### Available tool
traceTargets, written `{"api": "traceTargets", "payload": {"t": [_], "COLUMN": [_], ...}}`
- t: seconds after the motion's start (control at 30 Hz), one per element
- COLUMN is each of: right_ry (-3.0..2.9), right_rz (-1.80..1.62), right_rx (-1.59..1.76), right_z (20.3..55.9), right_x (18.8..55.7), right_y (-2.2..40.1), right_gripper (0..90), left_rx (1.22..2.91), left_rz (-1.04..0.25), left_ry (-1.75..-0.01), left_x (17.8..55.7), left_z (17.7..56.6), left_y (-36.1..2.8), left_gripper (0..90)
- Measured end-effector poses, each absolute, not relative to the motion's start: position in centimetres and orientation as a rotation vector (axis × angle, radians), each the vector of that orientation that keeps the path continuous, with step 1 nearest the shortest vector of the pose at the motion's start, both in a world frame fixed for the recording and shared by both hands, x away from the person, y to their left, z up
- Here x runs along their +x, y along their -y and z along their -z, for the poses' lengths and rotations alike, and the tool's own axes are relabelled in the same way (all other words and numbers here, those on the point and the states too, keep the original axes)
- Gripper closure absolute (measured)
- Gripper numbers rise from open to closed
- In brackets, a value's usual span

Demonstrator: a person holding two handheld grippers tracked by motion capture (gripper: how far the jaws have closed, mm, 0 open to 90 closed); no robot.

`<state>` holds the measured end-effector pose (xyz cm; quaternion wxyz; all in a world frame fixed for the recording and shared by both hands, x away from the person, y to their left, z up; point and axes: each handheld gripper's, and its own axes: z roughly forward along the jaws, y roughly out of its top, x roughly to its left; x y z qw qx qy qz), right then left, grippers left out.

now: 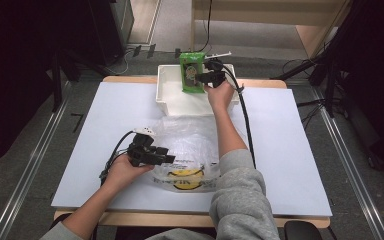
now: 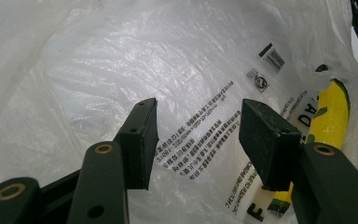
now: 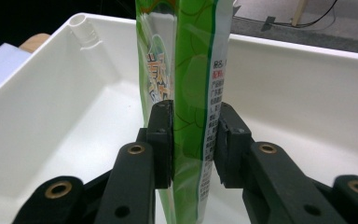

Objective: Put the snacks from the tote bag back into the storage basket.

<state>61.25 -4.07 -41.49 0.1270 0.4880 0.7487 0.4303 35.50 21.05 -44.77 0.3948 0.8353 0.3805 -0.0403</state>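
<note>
Nearest the person, the left gripper (image 1: pixel 166 155) rests over the clear plastic bag (image 1: pixel 190 145) on the table (image 1: pixel 290 150), its jaws standing wide with nothing between them; in the left gripper view the bag's printed film lies just beyond the fingertips (image 2: pixel 142 140), untouched. Judging from this, the bag's mouth is not held open, so anything brought to it could land on the film rather than inside.

Farther off, well beyond the left gripper, the right gripper (image 1: pixel 206 77) is closed on the green snack packet (image 1: pixel 192 74), which stands upright above the white tray (image 1: pixel 167 102). In the right gripper view the pads (image 3: pixel 164 140) press the packet (image 3: pixel 193 93) from both sides, low on its edge, with the tray's floor (image 3: pixel 74 140) below. The risk here, I think, is slip: the packet is glossy and tall above the pinch, so it could tilt or slide out on the way towards the bag.
</note>
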Motion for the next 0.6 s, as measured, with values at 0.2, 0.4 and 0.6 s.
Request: {"api": "traceTargets", "payload": {"t": [0.2,0.4,0.6], "right_ry": [-2.209,-2.232,-2.221], "right_rz": [-1.217,-1.181,-1.156], "right_rx": [1.418,1.444,1.454], "right_z": [42.2,42.9,43.1], "right_x": [61.4,61.6,61.9], "right_y": [3.5,3.2,3.4], "right_gripper": [72.8,71.5,67.6], "left_rx": [2.12,2.119,2.119], "left_rz": [0.1,0.102,0.103], "left_ry": [-0.967,-0.964,-0.963], "left_x": [35.5,35.4,35.5], "left_z": [44.7,44.7,44.8], "left_y": [-21.1,-21.0,-21.0], "left_gripper": [48.1,48.1,48.1]}}
